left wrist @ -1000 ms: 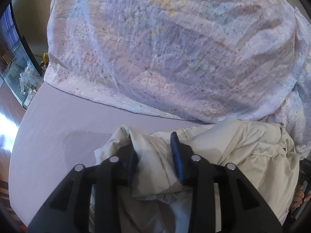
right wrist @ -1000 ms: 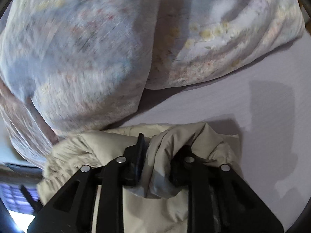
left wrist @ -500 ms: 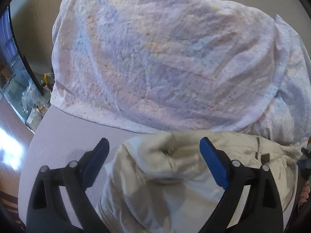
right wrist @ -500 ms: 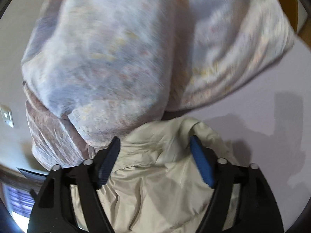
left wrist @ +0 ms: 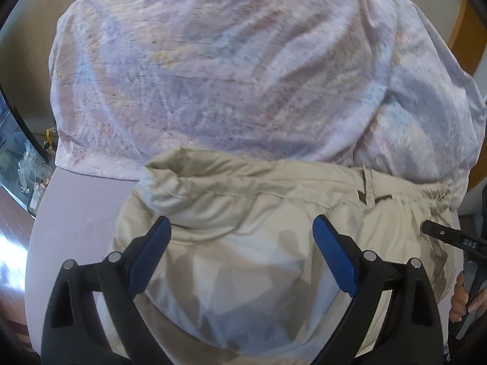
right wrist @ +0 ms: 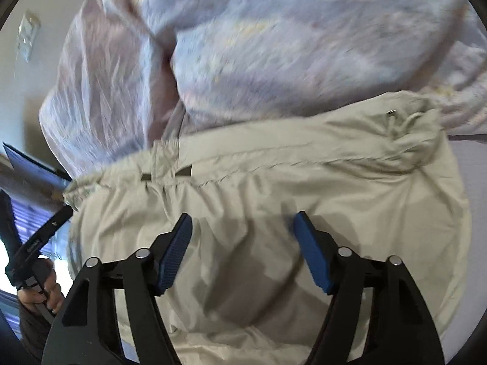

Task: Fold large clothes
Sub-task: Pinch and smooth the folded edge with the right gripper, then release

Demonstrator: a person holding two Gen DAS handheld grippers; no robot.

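A beige garment (left wrist: 243,188) lies in a folded heap on the lilac bed sheet (left wrist: 79,213), its seamed edge against a patterned duvet. My left gripper (left wrist: 240,222) hovers above it, wide open, with no cloth between its blue pads. In the right wrist view the same garment (right wrist: 274,182) fills the middle. My right gripper (right wrist: 243,216) hangs over it with jaws apart and closing, nothing pinched between them. Each gripper's black finger shows at the edge of the other view, held by a hand (left wrist: 459,298).
A bulky pale floral duvet (left wrist: 243,76) is piled just behind the garment and blocks the far side. Bare sheet (right wrist: 468,152) lies beside the garment. Past the bed's left edge are wooden floor (left wrist: 12,243) and a glass cabinet (left wrist: 27,167). A wall switch (right wrist: 29,35) is far left.
Both grippers were shut on bunches of the beige cloth, then let go, opened and drew back and up. The garment dropped onto the sheet. The right view has rolled.
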